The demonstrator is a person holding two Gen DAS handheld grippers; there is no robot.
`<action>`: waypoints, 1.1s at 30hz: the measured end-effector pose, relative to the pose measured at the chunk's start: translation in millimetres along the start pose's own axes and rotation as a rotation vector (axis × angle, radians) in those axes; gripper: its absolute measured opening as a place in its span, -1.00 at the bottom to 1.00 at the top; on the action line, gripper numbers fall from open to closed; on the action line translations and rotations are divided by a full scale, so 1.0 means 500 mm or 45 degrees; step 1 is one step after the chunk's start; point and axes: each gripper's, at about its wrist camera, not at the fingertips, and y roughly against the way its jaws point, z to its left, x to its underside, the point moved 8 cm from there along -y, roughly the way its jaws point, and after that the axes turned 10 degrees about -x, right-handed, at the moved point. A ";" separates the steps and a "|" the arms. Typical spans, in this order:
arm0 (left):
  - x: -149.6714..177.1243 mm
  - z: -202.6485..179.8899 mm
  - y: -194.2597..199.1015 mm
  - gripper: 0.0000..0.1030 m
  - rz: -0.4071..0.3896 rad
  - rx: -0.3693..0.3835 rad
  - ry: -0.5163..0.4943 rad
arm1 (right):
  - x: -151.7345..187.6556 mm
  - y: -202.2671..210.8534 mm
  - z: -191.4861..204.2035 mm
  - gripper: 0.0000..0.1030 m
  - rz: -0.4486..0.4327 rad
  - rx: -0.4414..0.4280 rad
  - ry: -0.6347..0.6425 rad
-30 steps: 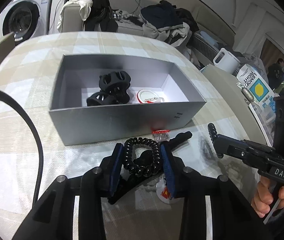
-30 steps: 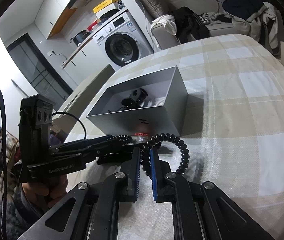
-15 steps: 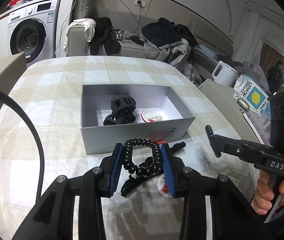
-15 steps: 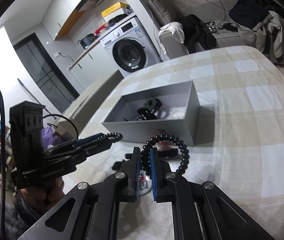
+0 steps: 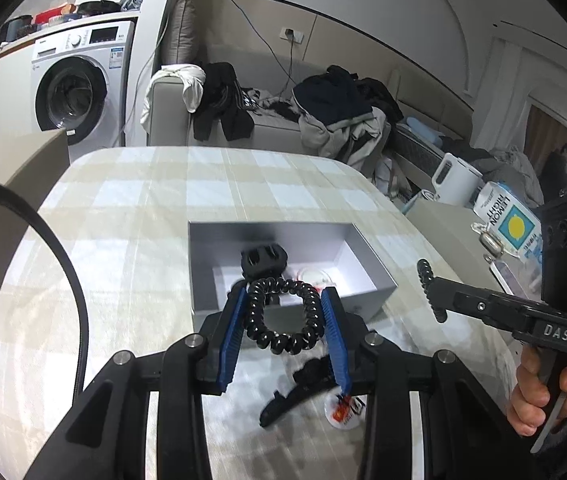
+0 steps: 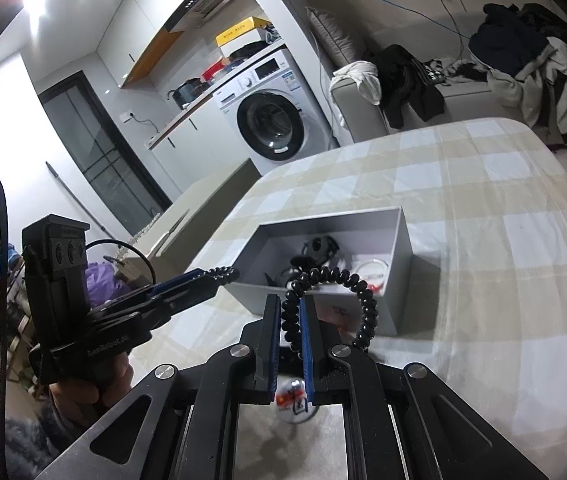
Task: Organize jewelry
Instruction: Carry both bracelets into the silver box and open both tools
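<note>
My left gripper (image 5: 283,300) is shut on a black spiral hair tie (image 5: 281,316) and holds it in the air in front of the grey open box (image 5: 211,264). My right gripper (image 6: 290,308) is shut on a second black spiral hair tie (image 6: 357,296), also lifted in front of the box (image 6: 401,264). The box holds a black claw clip (image 5: 264,259) and a white round item (image 5: 315,276). The right gripper's tip shows in the left wrist view (image 5: 427,284); the left gripper shows in the right wrist view (image 6: 219,276).
On the checked tablecloth (image 5: 155,216) below my left gripper lie a black hair clip (image 5: 303,384) and a round white badge with red print (image 5: 343,408). The badge also shows in the right wrist view (image 6: 295,400). A sofa with clothes (image 5: 323,116) and a washing machine (image 5: 71,88) stand beyond the table.
Both grippers have risen and pulled back from the table, each carrying its spiral hair tie. The box now looks smaller and farther. The clip and badge stay on the cloth.
</note>
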 end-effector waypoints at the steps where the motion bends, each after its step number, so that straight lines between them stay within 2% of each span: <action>1: -0.003 0.001 -0.001 -0.38 -0.002 -0.004 0.000 | -0.004 -0.002 0.002 -0.83 -0.003 -0.007 0.003; 13: -0.051 0.000 -0.011 -0.38 -0.076 -0.049 -0.031 | -0.041 -0.043 -0.002 -0.83 0.011 -0.044 0.031; 33: -0.064 0.014 -0.070 -0.38 -0.046 -0.122 -0.051 | -0.077 -0.080 -0.049 -0.83 0.016 -0.078 -0.036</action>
